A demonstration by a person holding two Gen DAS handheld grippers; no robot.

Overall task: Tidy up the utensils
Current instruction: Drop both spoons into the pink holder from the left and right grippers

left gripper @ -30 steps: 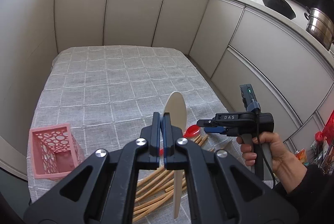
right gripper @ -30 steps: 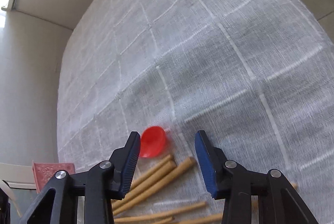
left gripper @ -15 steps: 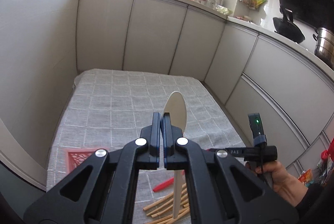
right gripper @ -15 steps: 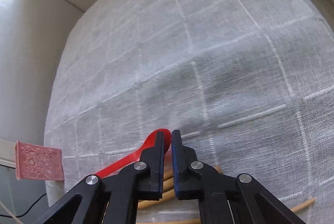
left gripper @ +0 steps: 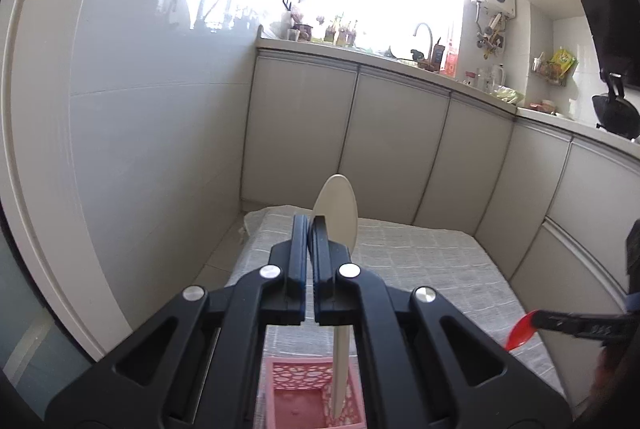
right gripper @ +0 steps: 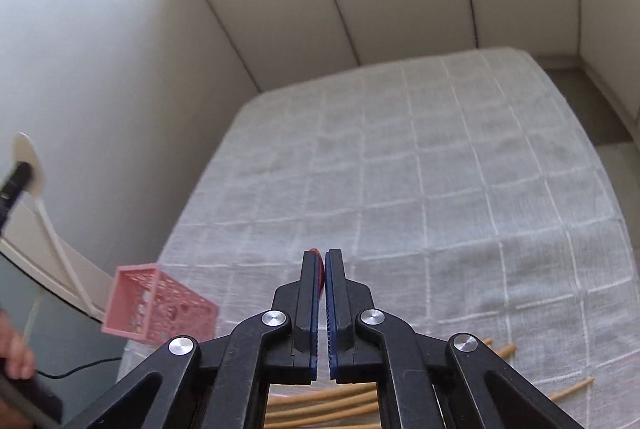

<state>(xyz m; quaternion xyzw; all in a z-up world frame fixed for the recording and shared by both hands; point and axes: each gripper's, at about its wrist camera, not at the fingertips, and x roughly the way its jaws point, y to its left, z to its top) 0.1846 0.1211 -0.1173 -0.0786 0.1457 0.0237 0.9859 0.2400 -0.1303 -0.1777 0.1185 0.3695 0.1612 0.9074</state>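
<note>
My left gripper is shut on a cream spoon, bowl up, its handle hanging down into the pink perforated basket right below. My right gripper is shut on a red spoon; only a sliver of red shows between the pads. The red spoon's bowl shows at the right of the left wrist view, lifted above the table. In the right wrist view the basket stands at the table's left front corner, with the cream spoon above it. Wooden chopsticks lie under my right gripper.
The table carries a grey checked cloth. Pale cabinet doors wall in its far and right sides, a white wall its left. More chopstick ends lie at the front right.
My right gripper closed on the red spoon and lifted it off the cloth. My left gripper carried the cream spoon left, over the pink basket, and tilted up.
</note>
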